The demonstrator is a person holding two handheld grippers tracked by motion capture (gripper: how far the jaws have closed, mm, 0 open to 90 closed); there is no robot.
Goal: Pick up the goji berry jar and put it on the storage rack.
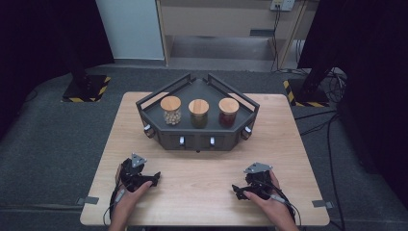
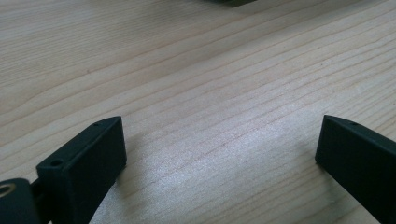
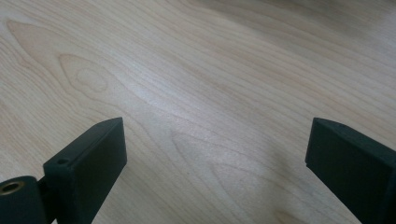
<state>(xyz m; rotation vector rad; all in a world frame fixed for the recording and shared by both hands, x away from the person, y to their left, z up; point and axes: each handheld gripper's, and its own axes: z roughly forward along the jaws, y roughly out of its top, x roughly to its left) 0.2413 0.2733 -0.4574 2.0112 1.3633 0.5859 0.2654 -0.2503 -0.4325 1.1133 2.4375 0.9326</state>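
Note:
A dark corner-shaped rack (image 1: 197, 134) stands at the back middle of the wooden table (image 1: 207, 192). On its shelf are three glass jars with wooden lids: a pale-filled jar (image 1: 171, 110), an olive-filled jar (image 1: 198, 113) and a red-filled jar (image 1: 228, 112). My left gripper (image 1: 155, 178) rests low on the table at front left, jaws pointing right. In the left gripper view its fingers (image 2: 86, 163) stand wide apart over bare wood. My right gripper (image 1: 235, 190) rests at front right, jaws pointing left. Its fingers (image 3: 93, 161) are also wide apart with nothing between them.
Small knobs (image 1: 182, 140) line the rack's front panels. Bare wood lies between the two grippers and the rack. Tape tabs (image 1: 89, 199) mark the table's front corners. Black stands and cables (image 1: 332, 125) sit on the grey floor around the table.

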